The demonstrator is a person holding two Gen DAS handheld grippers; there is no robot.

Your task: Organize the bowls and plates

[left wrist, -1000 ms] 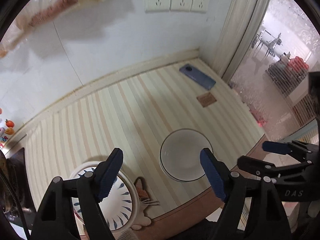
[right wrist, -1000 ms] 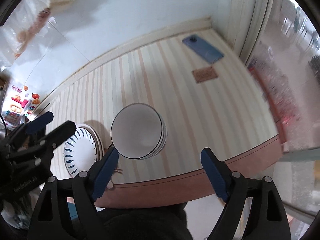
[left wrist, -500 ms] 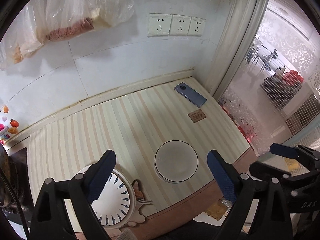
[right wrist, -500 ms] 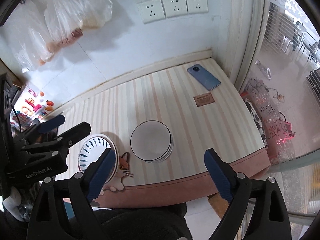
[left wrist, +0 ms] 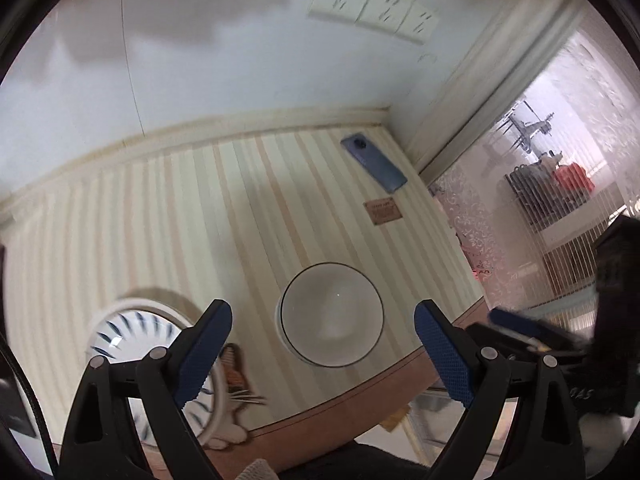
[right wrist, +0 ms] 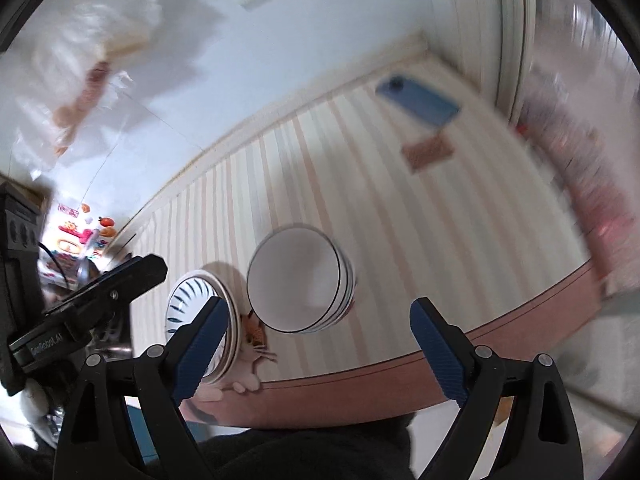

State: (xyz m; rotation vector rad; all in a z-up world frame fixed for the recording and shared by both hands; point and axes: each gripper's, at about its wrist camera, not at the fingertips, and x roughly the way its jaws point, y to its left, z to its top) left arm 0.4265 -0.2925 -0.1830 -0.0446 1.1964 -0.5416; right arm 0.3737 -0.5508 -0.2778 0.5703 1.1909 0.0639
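A stack of white bowls with thin dark rims point(left wrist: 331, 315) point(right wrist: 298, 280) stands near the front edge of the striped table point(left wrist: 192, 216). To its left lies a stack of white plates with blue leaf marks point(left wrist: 132, 332) point(right wrist: 192, 300), resting on a cat-shaped mat point(left wrist: 236, 384) point(right wrist: 256, 344). My left gripper point(left wrist: 322, 354) hangs open above the bowls' near rim, holding nothing. My right gripper point(right wrist: 318, 350) is open too and empty, hovering above the table's front edge. Each view shows the other gripper at its side point(left wrist: 552, 340) point(right wrist: 92, 300).
A blue phone point(left wrist: 374, 163) point(right wrist: 418, 100) and a small brown card point(left wrist: 382, 212) point(right wrist: 428, 152) lie at the table's far right. Wall sockets point(left wrist: 372, 12) and hanging plastic bags point(right wrist: 92, 64) are on the white wall. A frosted glass door point(left wrist: 560, 168) stands at the right.
Both views have dropped closer to the table and are now blurred by motion. Bowls and plates have stayed put; both grippers remain open.
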